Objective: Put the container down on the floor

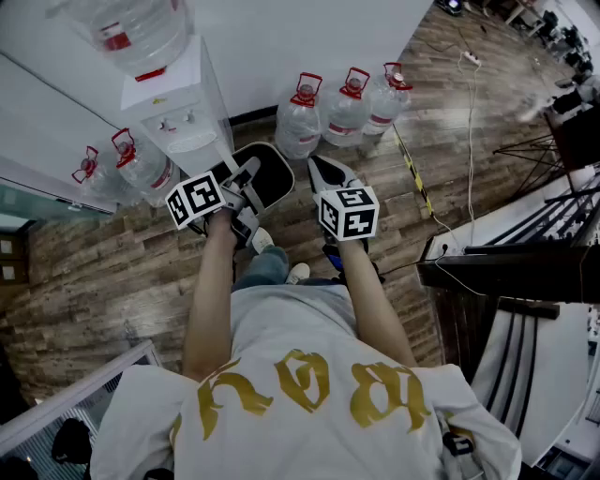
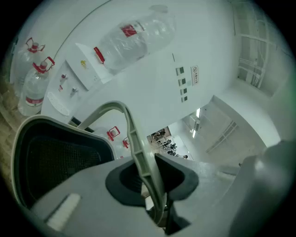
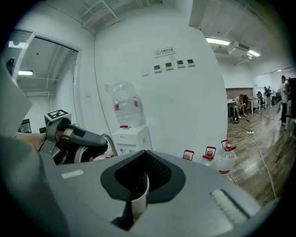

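Trying to read the grip here: how wide is the left gripper point(image 2: 150, 171), and what's it on? (A)

Basically shut. Its jaws are pinched tight on the thin pale-grey handle point(image 2: 134, 139) that arcs up off the black container point(image 1: 272, 173). You can see the container's dark mesh wall just left of the jaws in the left gripper view. (B)

And the right gripper point(image 3: 138, 187)? (A)

Same deal. The jaws are closed down to a sliver, with a narrow pale strip point(image 3: 138, 194) clamped between them. The head view puts its tips at the container's other edge, so that strip belongs to the container, but I can't tell if it's rim or handle. (B)

Where's the container compared to the water dispenser point(image 1: 183, 112)? (A)

Right in front of it and a bit to the side away from the wall. It's hanging between the two grippers at about the height of the dispenser's taps, well clear of the wooden floor point(image 1: 112, 272). The dispenser has an upturned bottle point(image 1: 141, 28) on top. Three red-capped water jugs point(image 1: 345, 108) stand on the floor along the wall on one side of the dispenser, and two more on the other side. The person's shoes are on the floor below the container. (B)
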`<state>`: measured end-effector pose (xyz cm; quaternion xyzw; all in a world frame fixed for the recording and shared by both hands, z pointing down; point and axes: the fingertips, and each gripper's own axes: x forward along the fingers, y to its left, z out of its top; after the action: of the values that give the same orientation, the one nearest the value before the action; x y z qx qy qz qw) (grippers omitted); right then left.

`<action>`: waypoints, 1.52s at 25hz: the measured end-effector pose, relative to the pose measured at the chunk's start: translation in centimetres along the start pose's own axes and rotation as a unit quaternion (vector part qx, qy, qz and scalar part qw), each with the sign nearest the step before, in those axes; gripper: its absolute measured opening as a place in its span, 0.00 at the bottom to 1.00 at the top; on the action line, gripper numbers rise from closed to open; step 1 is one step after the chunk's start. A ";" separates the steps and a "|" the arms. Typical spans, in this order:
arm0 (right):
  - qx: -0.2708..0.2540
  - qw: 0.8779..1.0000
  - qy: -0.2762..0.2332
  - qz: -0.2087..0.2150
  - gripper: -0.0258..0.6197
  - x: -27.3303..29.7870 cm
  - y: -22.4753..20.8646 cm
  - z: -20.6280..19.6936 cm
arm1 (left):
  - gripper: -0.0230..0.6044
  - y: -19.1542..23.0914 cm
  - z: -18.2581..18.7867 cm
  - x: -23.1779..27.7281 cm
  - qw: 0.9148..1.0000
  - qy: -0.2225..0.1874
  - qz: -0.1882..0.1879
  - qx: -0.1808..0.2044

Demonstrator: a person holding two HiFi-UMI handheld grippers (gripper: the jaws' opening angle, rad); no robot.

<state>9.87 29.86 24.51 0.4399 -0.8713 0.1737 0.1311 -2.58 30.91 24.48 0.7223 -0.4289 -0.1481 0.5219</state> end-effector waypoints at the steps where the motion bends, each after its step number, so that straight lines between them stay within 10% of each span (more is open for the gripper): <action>1: 0.000 1.000 0.002 -0.003 0.08 0.0 -0.2 -0.1 | 0.14 0.0 0.0 0.0 1.000 -0.001 0.000 0.000; 25: 0.033 0.999 0.024 -0.025 0.08 3.0 -4.7 -1.4 | 0.13 1.2 1.5 4.9 1.000 0.014 0.024 -0.004; 38: 0.078 0.991 0.079 -0.081 0.08 15.8 -10.1 -1.7 | 0.13 10.5 8.7 15.8 0.994 0.075 0.061 -0.048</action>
<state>9.05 13.63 33.97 0.5027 -0.8034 0.2639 0.1791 -3.94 12.36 33.84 0.6781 -0.4243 -0.0816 0.5945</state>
